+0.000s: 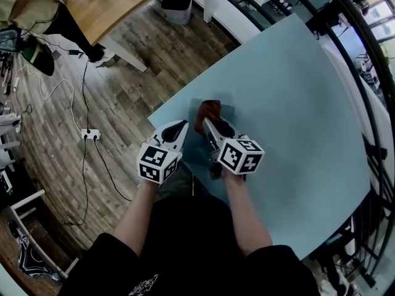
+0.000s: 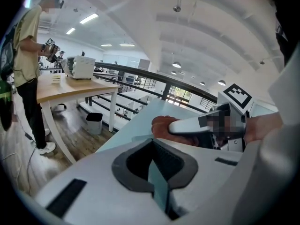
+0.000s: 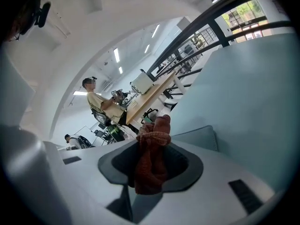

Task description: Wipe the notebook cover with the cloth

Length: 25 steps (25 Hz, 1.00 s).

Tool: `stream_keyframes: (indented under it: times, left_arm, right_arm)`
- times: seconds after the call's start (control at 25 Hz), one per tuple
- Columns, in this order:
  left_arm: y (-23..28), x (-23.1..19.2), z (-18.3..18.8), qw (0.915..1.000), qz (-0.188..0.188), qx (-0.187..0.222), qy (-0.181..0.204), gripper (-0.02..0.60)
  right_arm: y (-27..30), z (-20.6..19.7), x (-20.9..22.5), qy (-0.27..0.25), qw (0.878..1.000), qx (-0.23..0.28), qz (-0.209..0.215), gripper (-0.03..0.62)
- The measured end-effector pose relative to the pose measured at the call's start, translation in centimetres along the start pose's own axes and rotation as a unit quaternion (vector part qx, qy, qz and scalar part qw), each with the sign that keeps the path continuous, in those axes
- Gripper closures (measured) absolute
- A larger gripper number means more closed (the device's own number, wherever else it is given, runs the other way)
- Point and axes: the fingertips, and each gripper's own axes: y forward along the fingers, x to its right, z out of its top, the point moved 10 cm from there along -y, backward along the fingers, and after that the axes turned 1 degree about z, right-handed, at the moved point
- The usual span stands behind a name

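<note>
Right gripper view: the right gripper [image 3: 151, 172] has its fingers clamped on the rust-red cloth [image 3: 152, 149], which bunches past the fingertips above the grey-blue notebook [image 3: 199, 137]. Beyond them spreads the pale tabletop [image 3: 253, 93]. The left gripper [image 2: 157, 172] has its fingers pinched on a thin pale edge, apparently the notebook's.

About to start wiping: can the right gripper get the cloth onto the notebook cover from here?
Probably yes. The right gripper is shut on the cloth, which hangs right over the notebook; nothing seems to lie between them, though contact can't be judged.
</note>
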Motion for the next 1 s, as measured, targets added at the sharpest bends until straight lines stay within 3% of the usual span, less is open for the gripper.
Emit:
stream_keyframes:
  times: [0.4, 1.0]
  left_arm:
    - [0.5, -2.6, 0.8, 1.0000, 0.000, -0.005, -0.006, 0.574]
    - [0.5, -3.7, 0.9, 0.9999, -0.003, -0.002, -0.014, 0.574]
  right_arm:
    - [3.8, 0.2, -0.2, 0.089, 0.996, -0.009, 0.008, 0.457]
    - [4.0, 0.2, 1.3, 0.147, 0.989, -0.004, -0.034, 0.457]
